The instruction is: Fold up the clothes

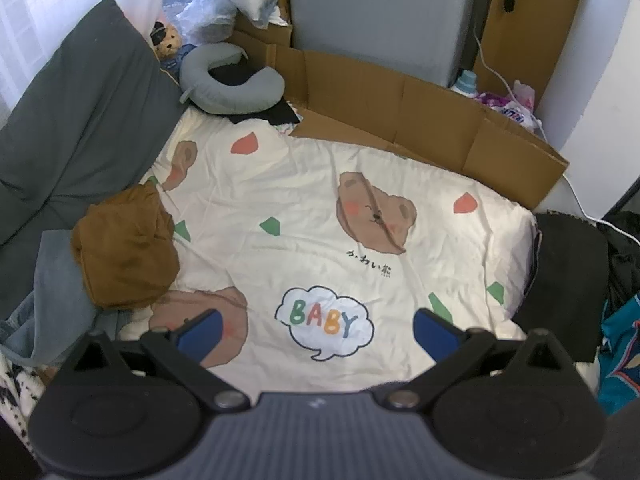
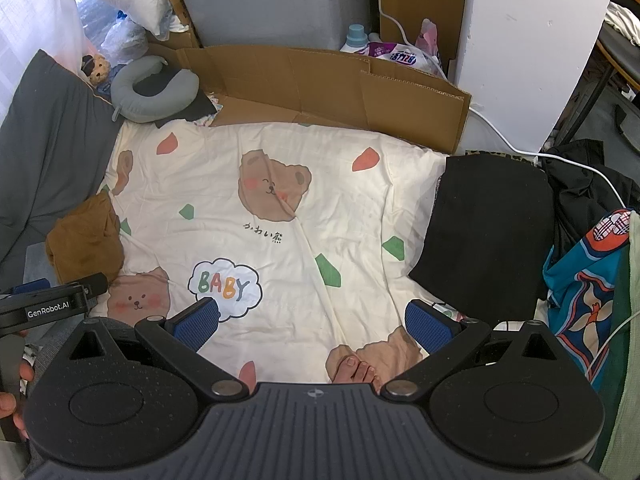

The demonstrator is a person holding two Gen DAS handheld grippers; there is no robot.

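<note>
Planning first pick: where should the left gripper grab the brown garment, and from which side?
Likely the brown garment's raised bunched fold at its inner edge, approached from above over the bear quilt. It is crumpled, with no flat hem showing. Left gripper is open and empty.

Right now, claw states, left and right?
Left claw: open, holding nothing, above the bear-print quilt.
Right claw: open, holding nothing.

A cream bear-print bed (image 1: 320, 184) carries a crumpled brown garment (image 1: 124, 256) at its left edge and a folded black garment (image 1: 568, 280) at its right.
</note>
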